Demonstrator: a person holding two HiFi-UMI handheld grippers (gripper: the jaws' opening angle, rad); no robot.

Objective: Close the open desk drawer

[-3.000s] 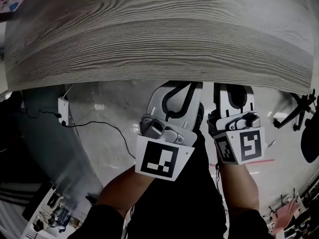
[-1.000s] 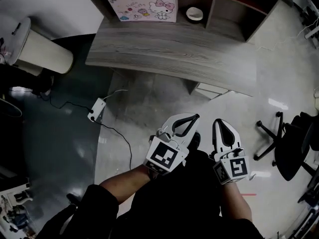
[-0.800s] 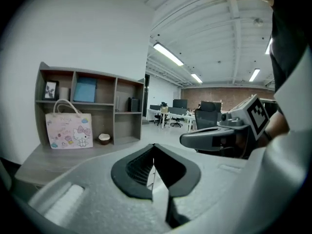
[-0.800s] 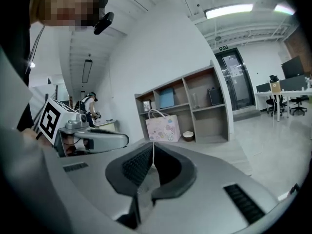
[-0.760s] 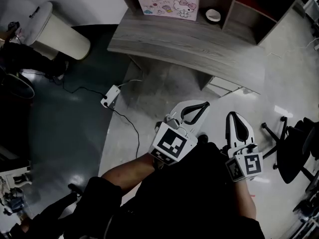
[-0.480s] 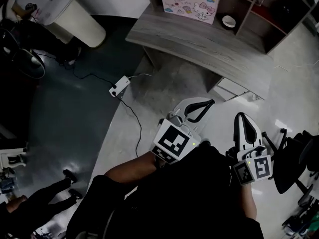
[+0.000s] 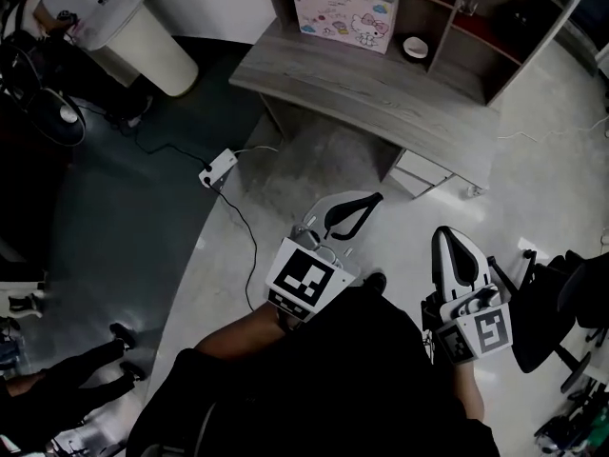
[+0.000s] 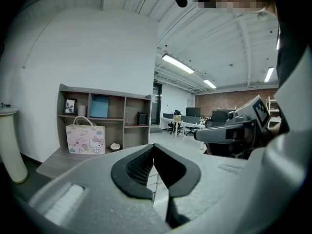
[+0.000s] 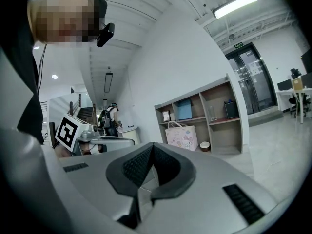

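The grey wooden desk (image 7: pixel 381 93) stands well ahead of me, and its white drawer unit (image 7: pixel 420 171) shows under the front edge. From here I cannot tell whether a drawer stands open. Both grippers hang in the air over the pale floor, far short of the desk and touching nothing. My left gripper (image 7: pixel 373 199) is shut and empty, with its tips together (image 8: pixel 154 145). To its right, my right gripper (image 7: pixel 449 234) is shut and empty too (image 9: pixel 152 144). Each gripper view shows the other gripper off to the side.
A pink cartoon bag (image 7: pixel 344 8) and a small bowl (image 7: pixel 415 48) sit on the desk by a wooden shelf unit (image 7: pixel 476 27). On the floor are a white bin (image 7: pixel 143 36), a power strip (image 7: pixel 217 169) with its cable, and a black office chair (image 7: pixel 561 303).
Both grippers have risen and drawn back from the desk, which three seconds ago filled the view right above them. The desk now lies far ahead and small.
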